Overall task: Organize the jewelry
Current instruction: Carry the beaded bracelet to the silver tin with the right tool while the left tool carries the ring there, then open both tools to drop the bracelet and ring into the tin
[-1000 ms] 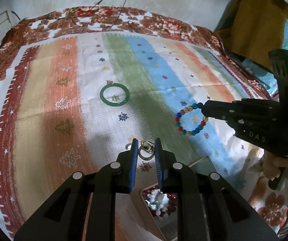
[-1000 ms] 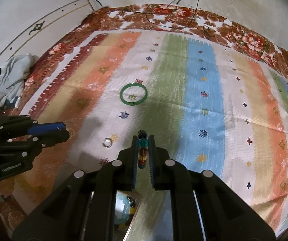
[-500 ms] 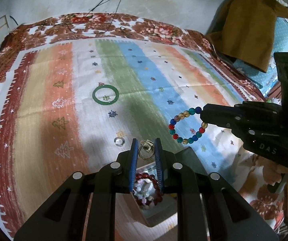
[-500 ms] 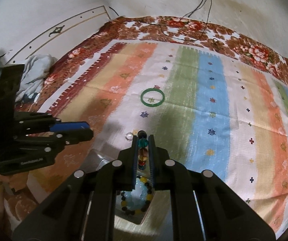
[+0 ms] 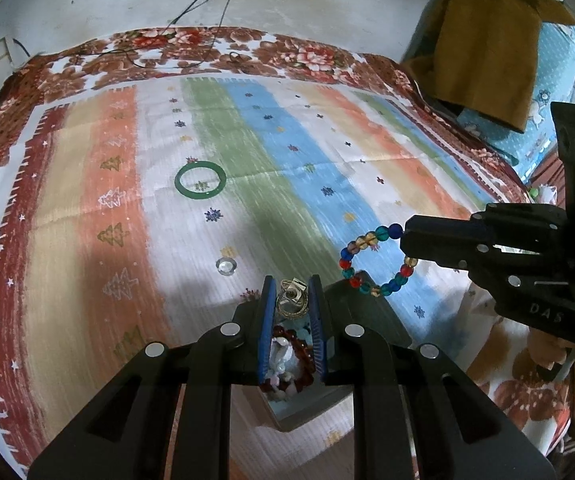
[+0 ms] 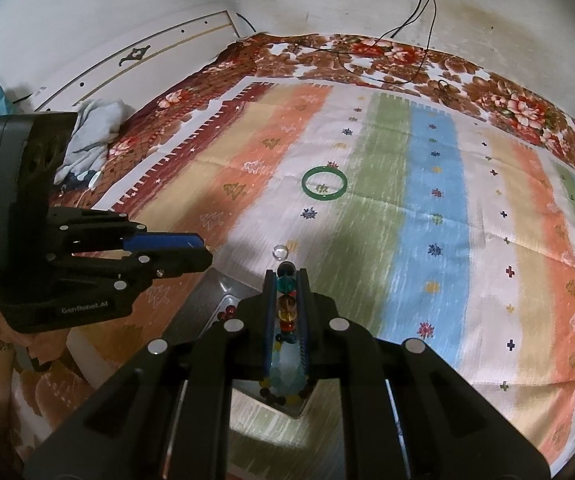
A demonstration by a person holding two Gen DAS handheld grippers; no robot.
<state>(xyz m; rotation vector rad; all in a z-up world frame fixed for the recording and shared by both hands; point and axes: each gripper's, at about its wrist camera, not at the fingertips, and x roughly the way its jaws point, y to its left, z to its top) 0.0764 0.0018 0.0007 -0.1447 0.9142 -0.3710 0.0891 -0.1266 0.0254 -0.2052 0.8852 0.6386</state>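
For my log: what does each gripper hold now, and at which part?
The left gripper pinches a small gold ring by its sides. The right gripper clamps the colourful bead bracelet at one stretch of beads.

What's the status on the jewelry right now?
Left gripper shut on gold ring. Right gripper shut on bead bracelet. Both above box. Green bangle, small ring on cloth.

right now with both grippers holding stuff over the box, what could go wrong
The right gripper pinches the beaded bracelet by a few beads only, so it might slip and miss the box. The left gripper holds a small gold ring near its fingertips; it could drop early.
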